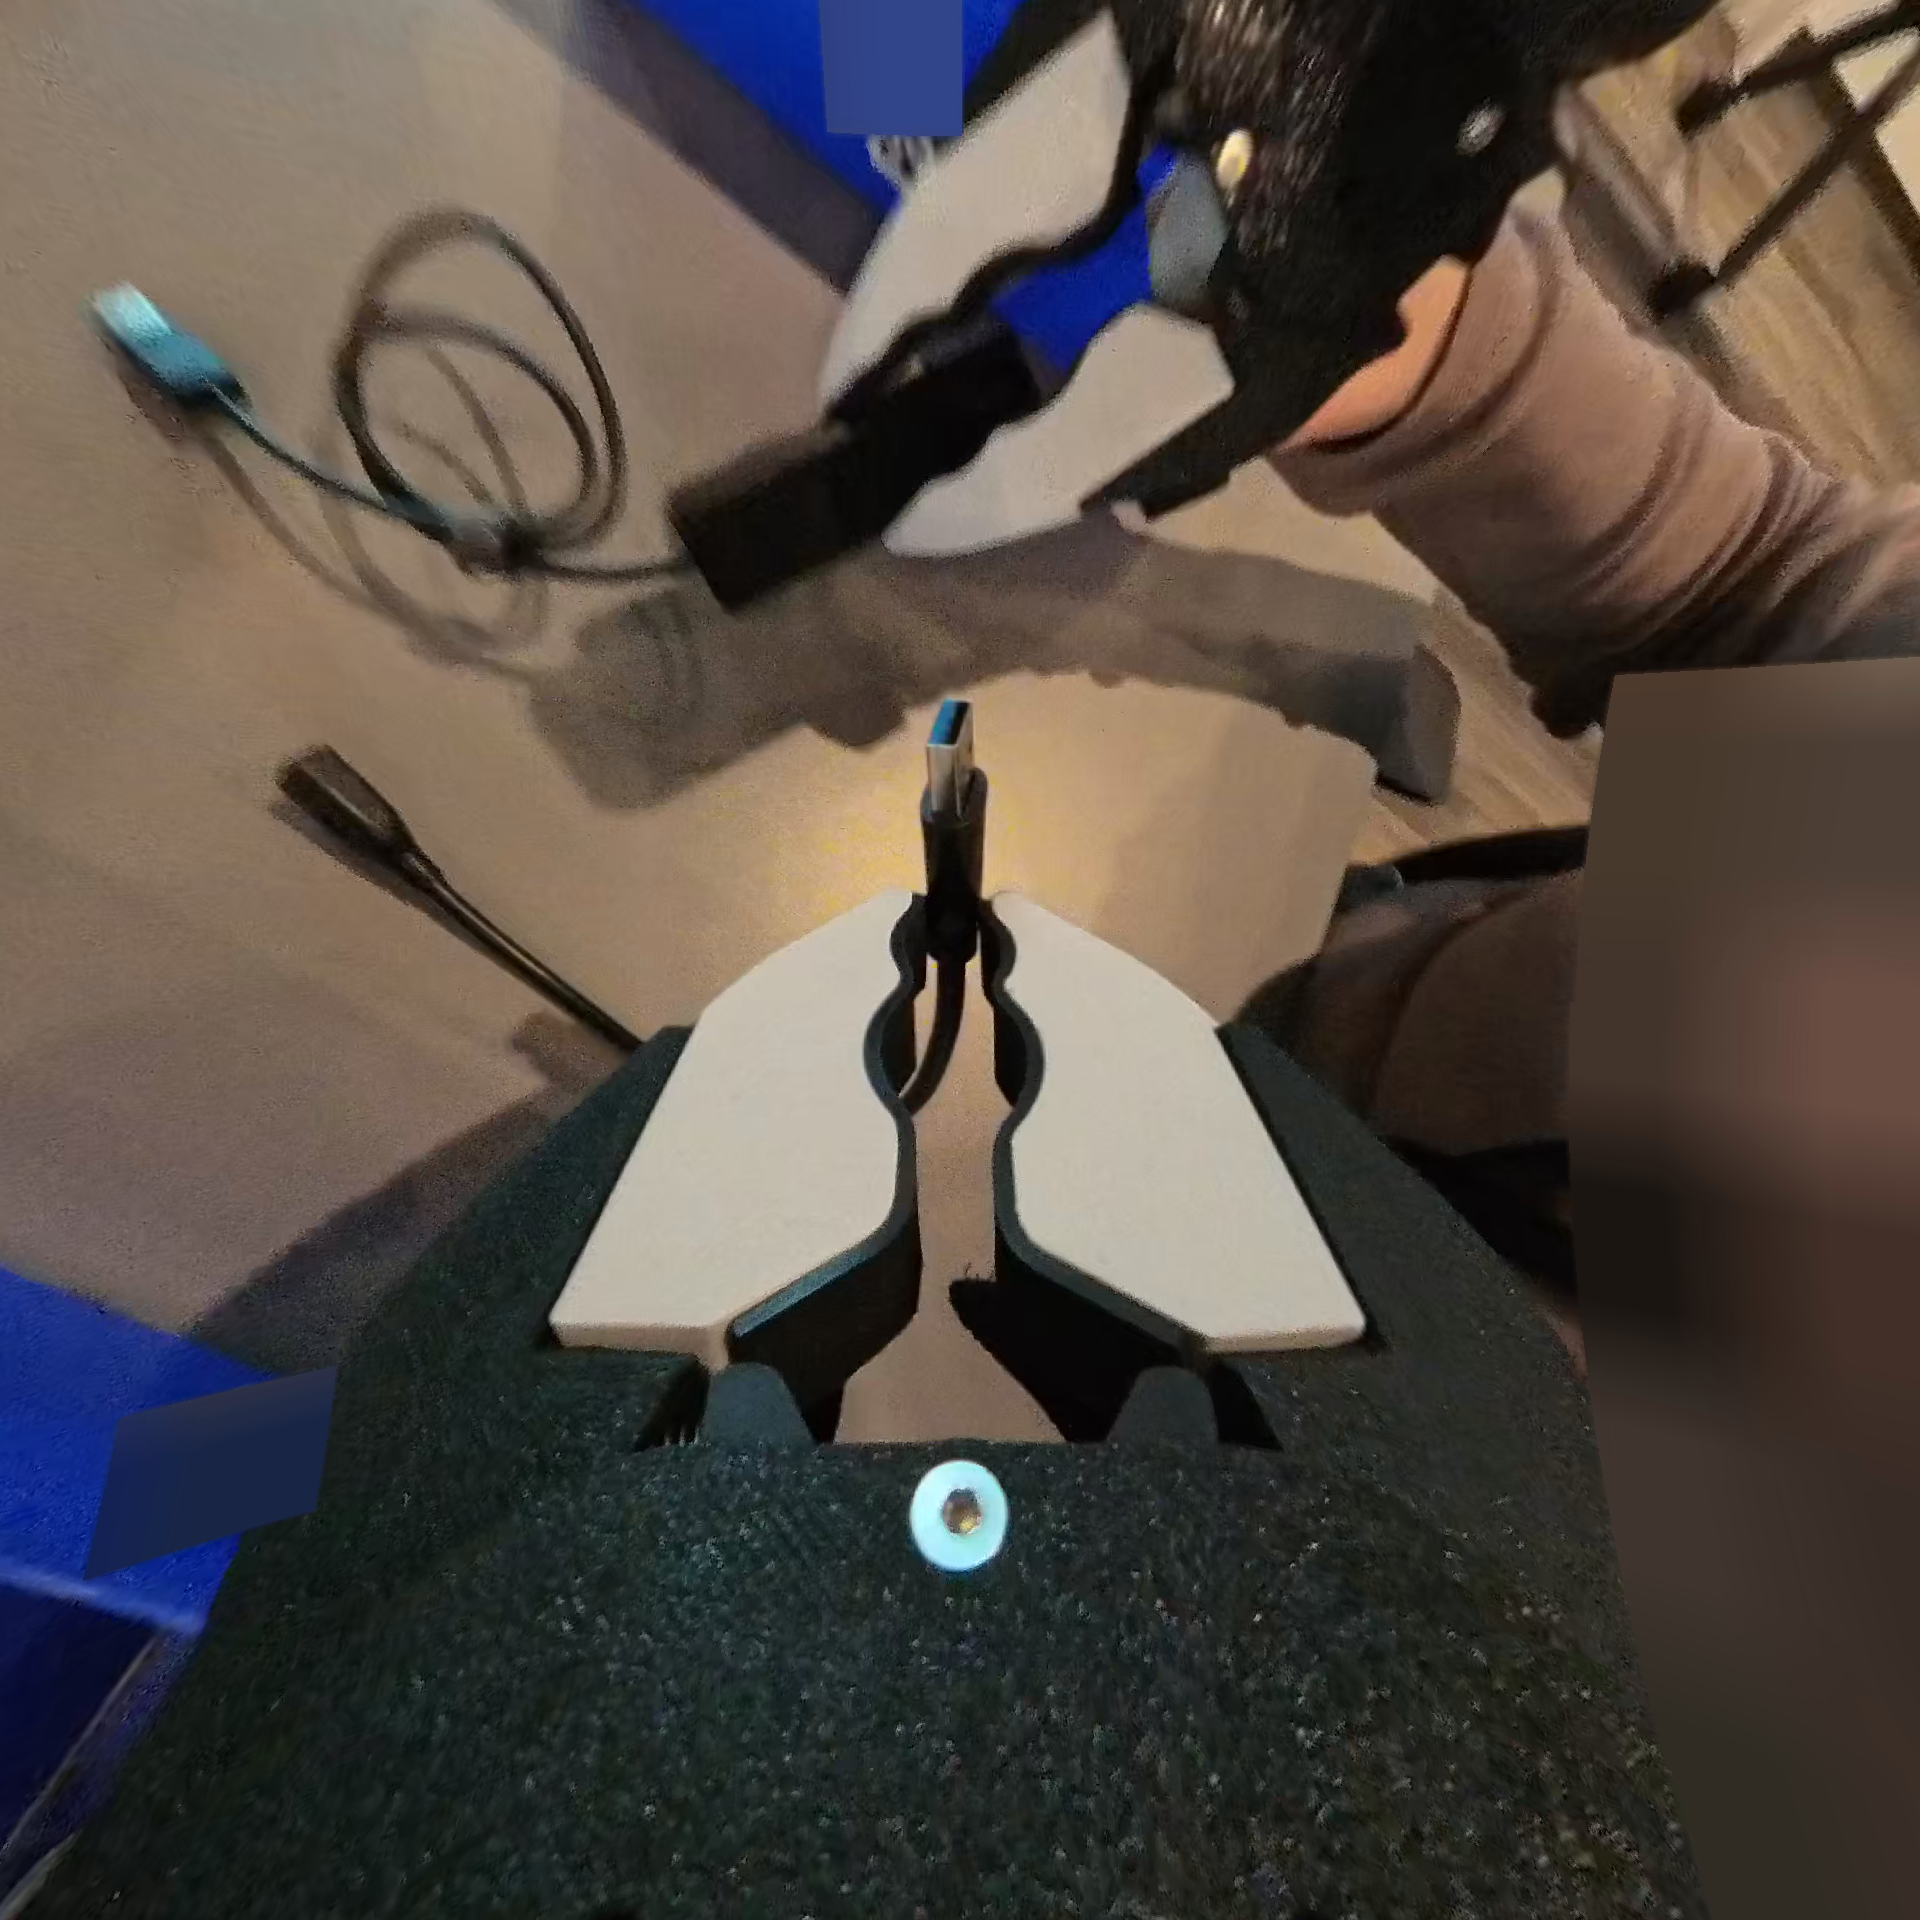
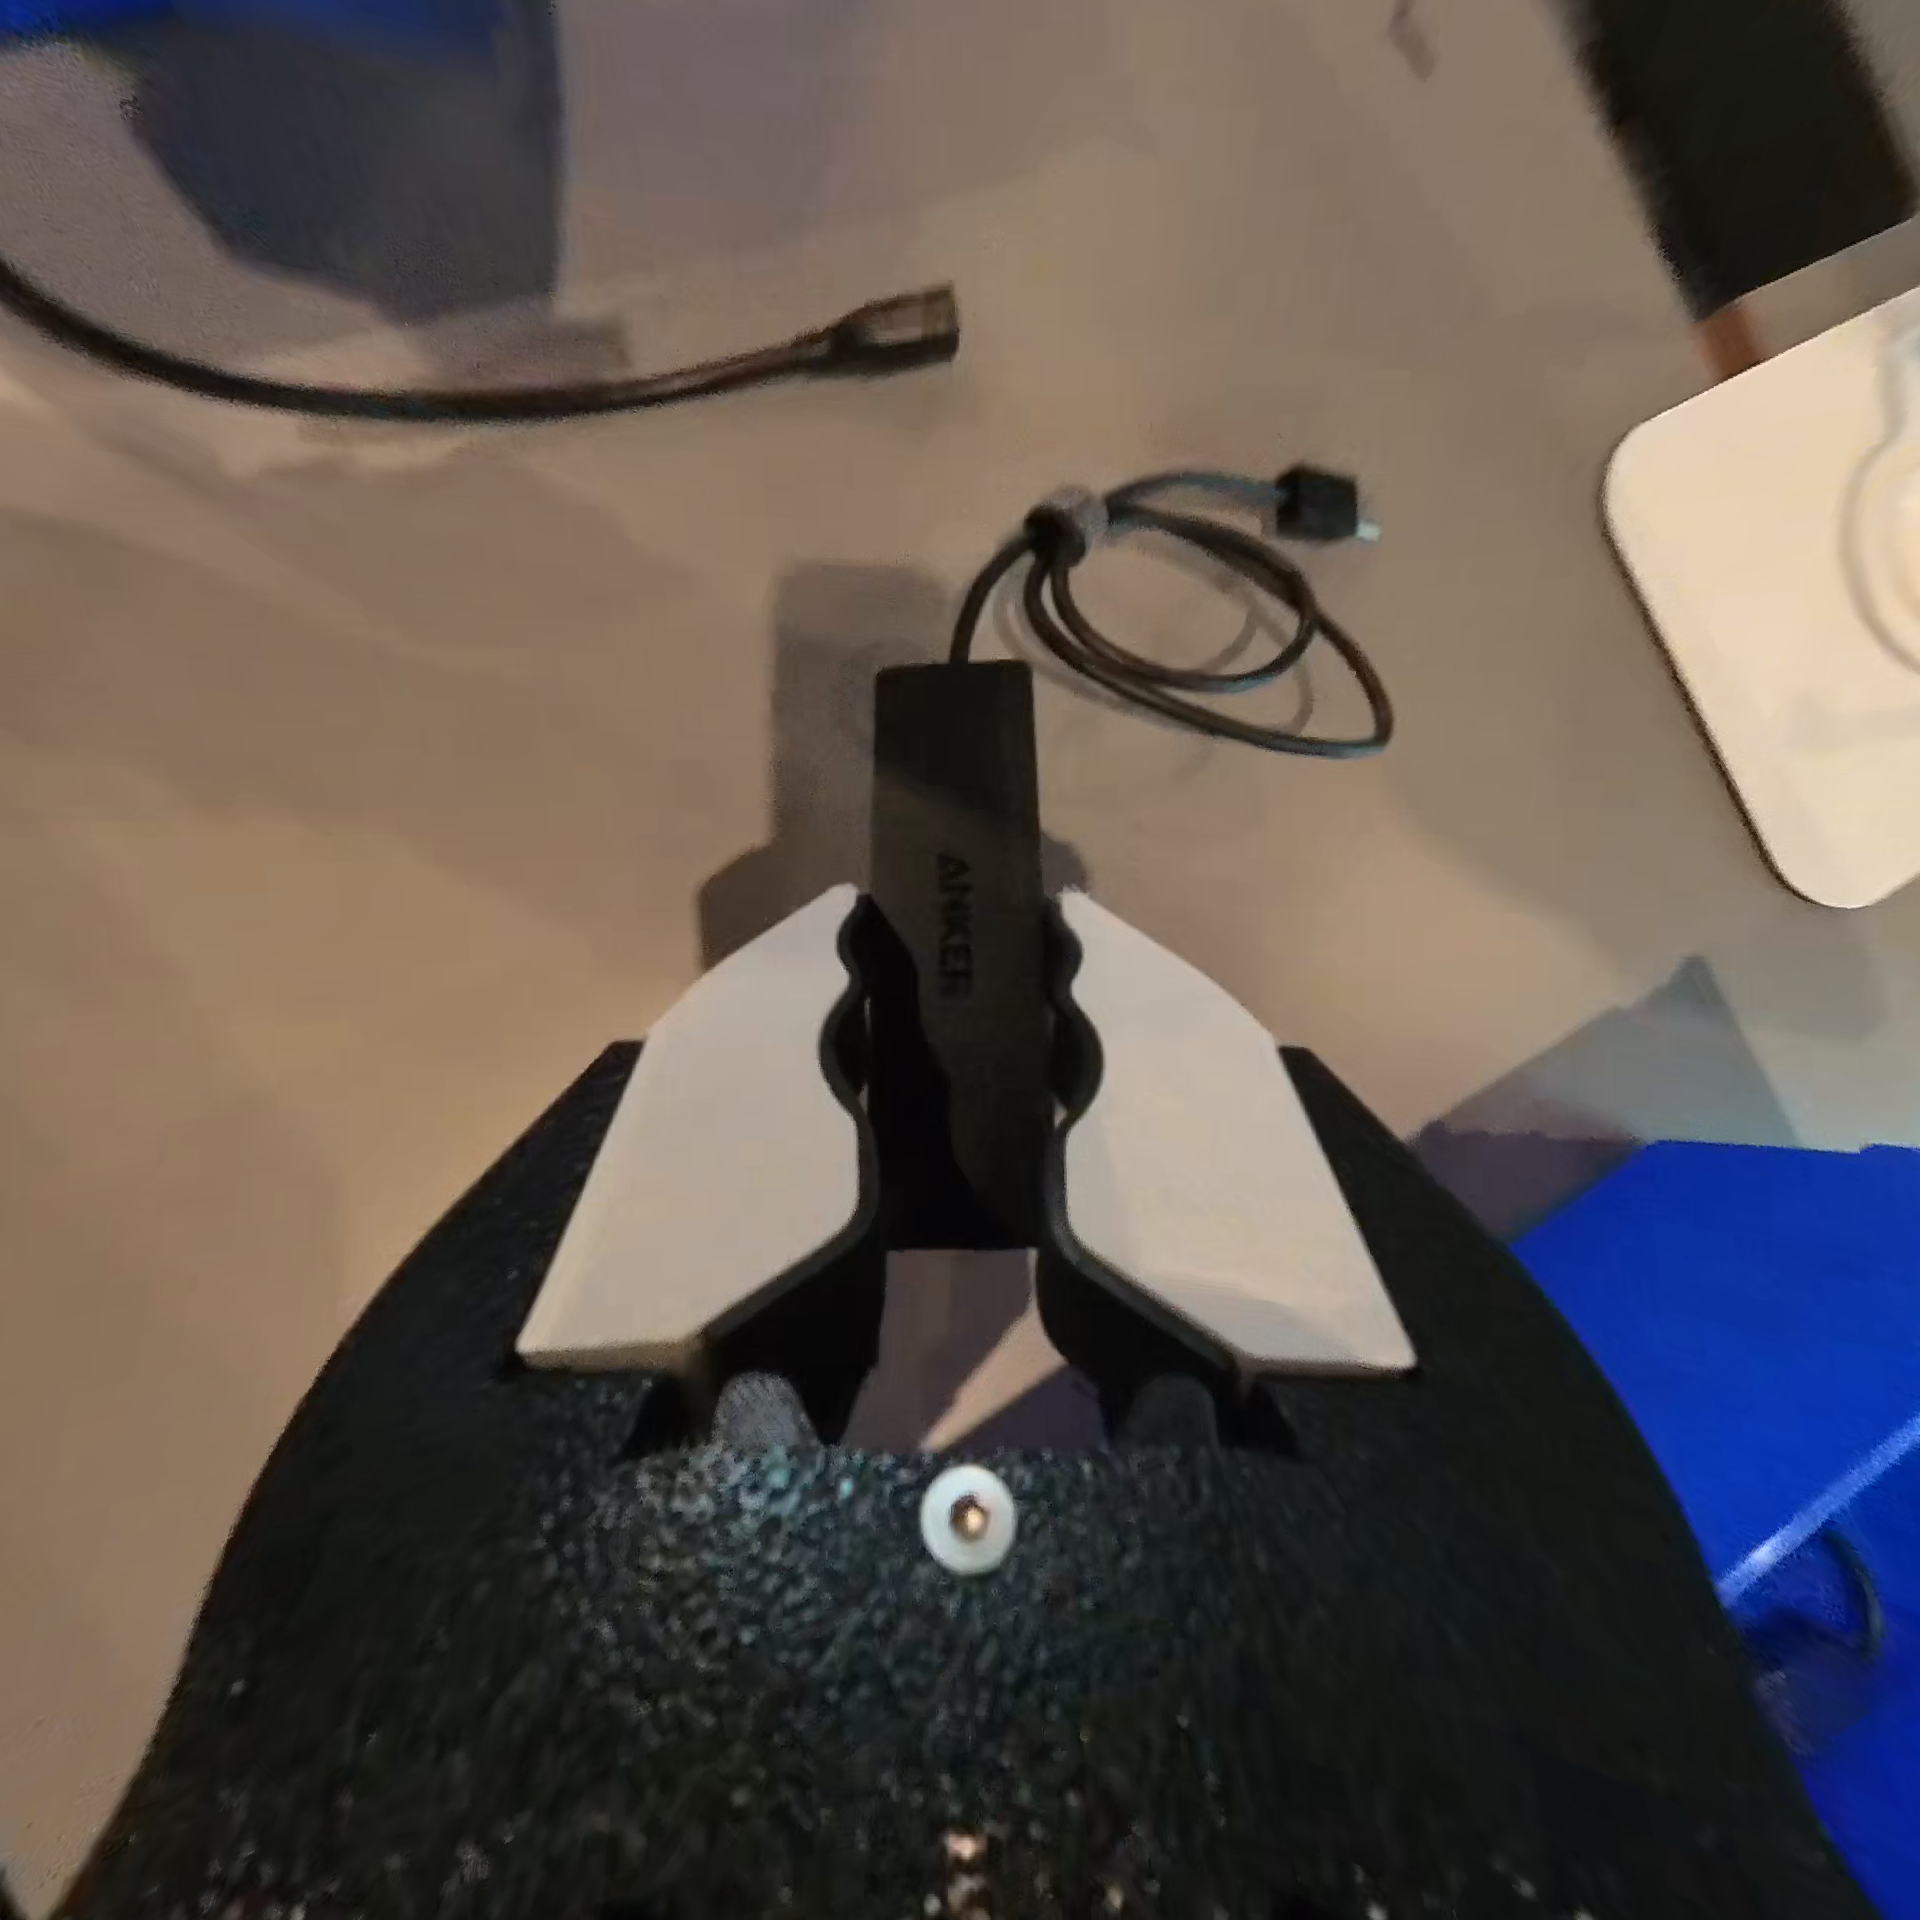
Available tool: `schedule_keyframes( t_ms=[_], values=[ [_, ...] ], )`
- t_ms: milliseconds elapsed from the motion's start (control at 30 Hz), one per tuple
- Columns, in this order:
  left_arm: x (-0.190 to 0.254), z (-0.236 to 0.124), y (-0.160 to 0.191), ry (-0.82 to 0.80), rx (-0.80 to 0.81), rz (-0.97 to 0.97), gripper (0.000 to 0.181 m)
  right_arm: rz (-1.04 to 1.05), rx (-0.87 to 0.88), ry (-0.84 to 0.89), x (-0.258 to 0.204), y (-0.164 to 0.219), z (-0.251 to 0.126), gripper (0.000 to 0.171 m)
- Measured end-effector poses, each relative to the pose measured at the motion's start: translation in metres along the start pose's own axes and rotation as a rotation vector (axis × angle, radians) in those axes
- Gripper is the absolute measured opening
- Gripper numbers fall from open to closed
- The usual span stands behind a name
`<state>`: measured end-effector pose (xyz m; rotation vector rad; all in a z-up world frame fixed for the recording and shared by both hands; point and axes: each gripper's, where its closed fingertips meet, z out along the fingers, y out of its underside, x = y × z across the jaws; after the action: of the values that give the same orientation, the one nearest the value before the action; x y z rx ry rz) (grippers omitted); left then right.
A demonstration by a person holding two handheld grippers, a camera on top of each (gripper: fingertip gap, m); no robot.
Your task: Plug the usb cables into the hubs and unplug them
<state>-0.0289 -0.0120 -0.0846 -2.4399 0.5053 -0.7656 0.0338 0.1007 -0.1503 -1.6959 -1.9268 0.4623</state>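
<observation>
Two tools are in our hands, and each one holds a part of the task. Our left tool (image 1: 948, 914) is closed tight on a black usb cable (image 1: 951, 831) just behind its plug; the metal plug with a blue inside sticks out forward past the white fingers (image 1: 769, 1122), above the beige bench (image 1: 260, 987). Our right tool (image 2: 958, 925) is closed on a black hub (image 2: 951, 831) and grips its long sides, so that the far end of the hub stands out beyond the fingertips. From this far end the thin lead (image 2: 1195, 644) of the hub goes out, lies in a loose coil on the bench and ends in a small dark plug. In the left wrist view the hub (image 1: 831, 468) is lifted above the bench, well apart from the cable plug. Another black cable (image 2: 520, 374) lies on the bench to the left. A white flat thing (image 2: 1787, 623) lies at the right edge, and a blue box (image 2: 1714, 1351) stands near it.
</observation>
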Motion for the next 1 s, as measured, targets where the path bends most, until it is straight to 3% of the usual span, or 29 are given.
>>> schedule_keyframes(
  t_ms=[33, 133, 333, 567, 667, 733, 767, 867, 1000],
  values=[
    [0.002, 0.006, 0.005, 0.043, -0.052, -0.017, 0.009, 0.018, 0.037, 0.025, 0.0, -0.003, -0.001, 0.03],
    [0.006, 0.021, 0.009, 0.162, -0.131, -0.041, 0.009, 0.055, 0.167, 0.115, 0.004, -0.013, -0.008, 0.03],
    [0.014, 0.027, -0.009, 0.282, 0.053, -0.126, 0.009, 0.161, 0.532, 0.194, 0.006, -0.038, -0.043, 0.029],
    [-0.004, 0.061, 0.009, 0.477, -0.211, -0.398, 0.009, 0.134, 0.674, 0.237, 0.009, -0.04, -0.062, 0.029],
    [-0.013, 0.076, 0.005, 0.593, -0.242, -0.535, 0.01, 0.107, 0.723, 0.242, 0.005, -0.043, -0.067, 0.029],
    [-0.023, 0.087, 0.004, 0.579, -0.226, -0.595, 0.036, 0.096, 0.749, 0.25, 0.004, -0.044, -0.069, 0.029],
    [-0.024, 0.089, 0.003, 0.592, -0.209, -0.608, 0.049, 0.095, 0.764, 0.246, 0.003, -0.044, -0.07, 0.029],
    [-0.024, 0.086, -0.008, 0.588, -0.089, -0.587, 0.064, 0.108, 0.81, 0.223, 0.002, -0.044, -0.073, 0.029],
    [-0.003, 0.047, -0.06, 0.714, 0.341, -0.456, 0.074, 0.073, 0.88, 0.242, -0.003, -0.048, -0.084, 0.029]
  ],
)
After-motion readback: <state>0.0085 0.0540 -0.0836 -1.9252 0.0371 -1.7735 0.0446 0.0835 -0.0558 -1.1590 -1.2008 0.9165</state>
